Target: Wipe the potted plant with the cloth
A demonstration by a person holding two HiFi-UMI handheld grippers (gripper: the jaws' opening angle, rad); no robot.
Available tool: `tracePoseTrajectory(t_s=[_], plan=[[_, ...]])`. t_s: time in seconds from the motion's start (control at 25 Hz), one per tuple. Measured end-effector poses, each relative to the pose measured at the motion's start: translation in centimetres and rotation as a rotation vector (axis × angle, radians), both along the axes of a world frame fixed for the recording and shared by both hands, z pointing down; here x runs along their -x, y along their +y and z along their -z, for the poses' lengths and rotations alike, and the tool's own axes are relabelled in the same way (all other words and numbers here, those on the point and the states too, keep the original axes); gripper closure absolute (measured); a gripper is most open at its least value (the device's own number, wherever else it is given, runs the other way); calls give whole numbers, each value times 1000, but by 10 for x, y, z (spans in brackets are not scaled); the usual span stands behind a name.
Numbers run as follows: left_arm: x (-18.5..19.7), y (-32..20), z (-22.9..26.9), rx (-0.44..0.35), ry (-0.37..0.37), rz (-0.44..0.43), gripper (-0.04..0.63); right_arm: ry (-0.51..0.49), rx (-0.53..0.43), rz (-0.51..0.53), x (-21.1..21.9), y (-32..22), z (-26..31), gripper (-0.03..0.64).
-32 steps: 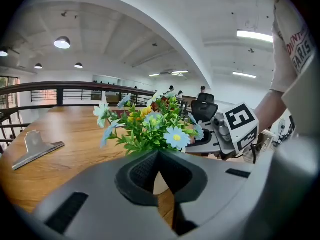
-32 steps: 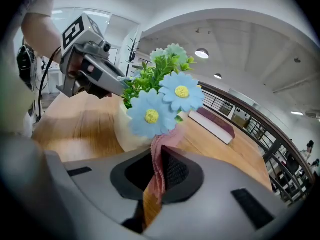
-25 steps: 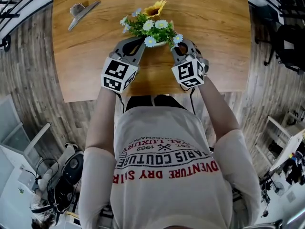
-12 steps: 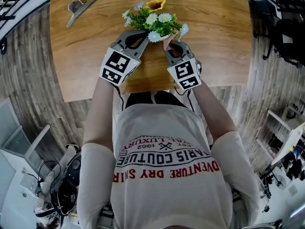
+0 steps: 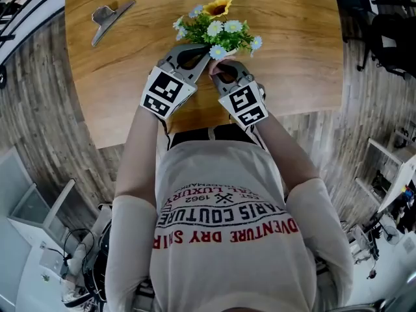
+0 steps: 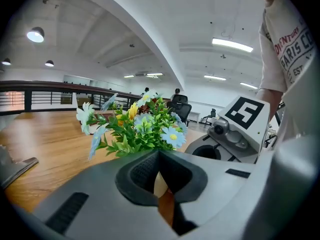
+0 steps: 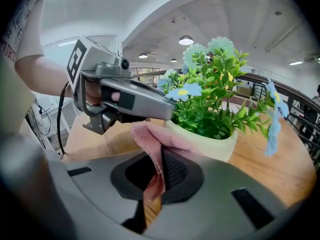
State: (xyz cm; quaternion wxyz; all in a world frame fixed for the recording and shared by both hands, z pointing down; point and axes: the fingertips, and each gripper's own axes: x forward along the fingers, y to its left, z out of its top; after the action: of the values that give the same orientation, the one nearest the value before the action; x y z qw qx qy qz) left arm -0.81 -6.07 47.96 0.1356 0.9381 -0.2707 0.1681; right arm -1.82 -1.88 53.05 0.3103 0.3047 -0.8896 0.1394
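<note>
On table (image 5: pixel 292 57), just beyond both tools: potted plant (image 5: pixel 220 32). Right tool (image 7: pixel 160 159) clamped on pink cloth (image 7: pixel 150 136), touching pot's side. Left tool (image 6: pixel 159 159) closed, by rim. Metal clip (image 5: pixel 109 17) well apart.

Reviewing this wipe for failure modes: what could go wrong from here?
1. The pink cloth is held in the right gripper by one pinched fold, so rubbing may pull it out.
2. Pressing the pot sideways might tip or slide it. The shut left gripper sits only at its rim.
</note>
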Motion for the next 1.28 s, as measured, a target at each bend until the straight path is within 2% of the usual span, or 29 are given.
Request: tracePoseTrajectory(t_s=[0.32,0.52,0.72,0.88,1.12,1.28], plan=[[-2,0,2,17,28,-23,580,-105,29,-72,22,-1,8,581],[4,1,1,68,86,33,580,-64,78,-92,14,5,4,581],[9,1,0,63,92,109,580,-32,83,-134,-20,5,5,580],[8,0,0,77,88,168,580,-19,23,-150,-56,-2,16,580],[9,0,-2,72,70,229,580,58,-48,-229,-120,-31,17,580],[10,1,-2,47,29,268,580,84,-61,-194,-143,-57,12,580]])
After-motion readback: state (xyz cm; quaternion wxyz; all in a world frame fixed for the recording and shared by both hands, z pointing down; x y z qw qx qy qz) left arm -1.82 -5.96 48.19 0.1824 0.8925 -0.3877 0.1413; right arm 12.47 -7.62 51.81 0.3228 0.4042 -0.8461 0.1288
